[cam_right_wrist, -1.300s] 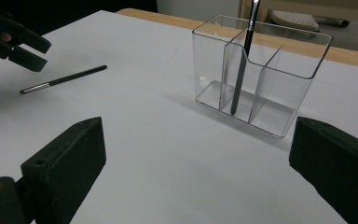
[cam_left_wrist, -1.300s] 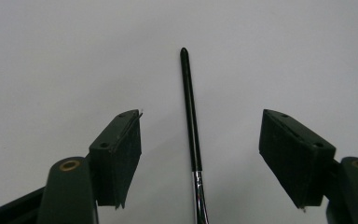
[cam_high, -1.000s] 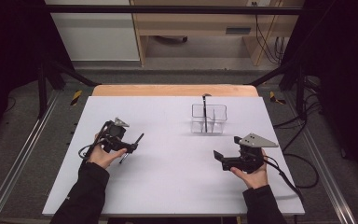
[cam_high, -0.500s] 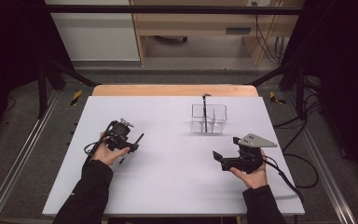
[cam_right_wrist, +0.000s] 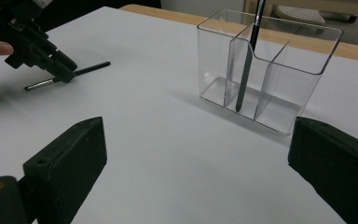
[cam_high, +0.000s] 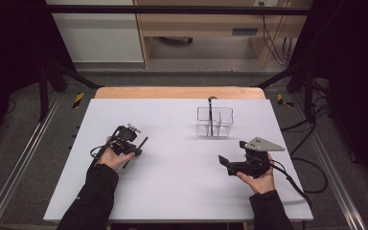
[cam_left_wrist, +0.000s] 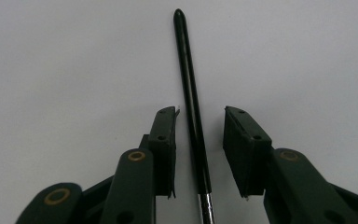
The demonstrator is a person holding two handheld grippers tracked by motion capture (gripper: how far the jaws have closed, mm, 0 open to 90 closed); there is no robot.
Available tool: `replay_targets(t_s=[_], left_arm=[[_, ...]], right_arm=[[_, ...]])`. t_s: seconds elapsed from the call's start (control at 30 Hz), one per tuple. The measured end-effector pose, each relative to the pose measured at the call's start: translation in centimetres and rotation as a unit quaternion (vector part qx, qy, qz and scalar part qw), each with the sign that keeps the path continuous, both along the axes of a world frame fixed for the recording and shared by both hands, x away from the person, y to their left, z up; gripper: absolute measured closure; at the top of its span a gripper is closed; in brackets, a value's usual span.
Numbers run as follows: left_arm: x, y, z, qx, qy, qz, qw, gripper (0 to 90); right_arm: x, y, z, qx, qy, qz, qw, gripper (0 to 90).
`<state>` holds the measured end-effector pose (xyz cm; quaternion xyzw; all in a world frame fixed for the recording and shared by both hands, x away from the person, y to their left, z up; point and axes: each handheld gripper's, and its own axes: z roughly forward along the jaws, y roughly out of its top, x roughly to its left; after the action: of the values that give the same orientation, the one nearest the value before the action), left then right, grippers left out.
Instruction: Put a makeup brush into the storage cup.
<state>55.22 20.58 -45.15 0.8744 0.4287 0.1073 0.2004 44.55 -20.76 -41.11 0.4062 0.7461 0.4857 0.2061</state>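
Note:
A slim black brush (cam_left_wrist: 189, 84) with a silver ferrule lies flat on the white table (cam_high: 172, 191). My left gripper (cam_left_wrist: 200, 113) is lowered over it, one jaw on each side of the handle. The jaws have just been closing, but a small gap remains at each pad, so it is open. From the high view, the left gripper (cam_high: 135, 151) sits left of centre and the brush (cam_high: 143, 140) pokes out past it. My right gripper (cam_high: 233, 152) rests at the right, wide open and empty. In the right gripper view (cam_right_wrist: 198, 130) it faces a clear organizer (cam_right_wrist: 265, 70).
The clear three-compartment organizer (cam_high: 214, 122) stands at the back right of the table, with a second black brush (cam_high: 211, 115) upright in its middle compartment. A wooden strip (cam_high: 177, 92) borders the far edge. Metal frame rails run along both sides.
The left gripper has come down over the brush and its jaws have narrowed around the handle. The right gripper has stayed where it was.

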Motion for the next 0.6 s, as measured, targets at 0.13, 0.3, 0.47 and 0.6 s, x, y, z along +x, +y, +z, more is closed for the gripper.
replay_targets(t_s=[0.13,0.3,0.47,0.6], left_arm=[[-0.03,0.11,0.05,-0.003,0.007,0.003,1.0,70.2],[-0.13,0.06,0.08,0.003,0.008,0.003,1.0,76.1],[-0.31,-0.16,0.07,0.007,0.007,0.0,0.9999,80.7],[-0.44,-0.32,0.1,0.016,0.007,-0.005,0.9998,81.9]], right_arm=[[0.0,0.01,0.0,0.0,0.001,0.0,1.0,4.8],[0.01,-0.02,0.02,0.0,-0.001,0.0,1.0,4.8],[0.01,0.0,0.0,0.0,0.001,0.0,1.0,4.7],[0.01,0.01,-0.01,0.0,0.001,0.0,1.0,4.8]])
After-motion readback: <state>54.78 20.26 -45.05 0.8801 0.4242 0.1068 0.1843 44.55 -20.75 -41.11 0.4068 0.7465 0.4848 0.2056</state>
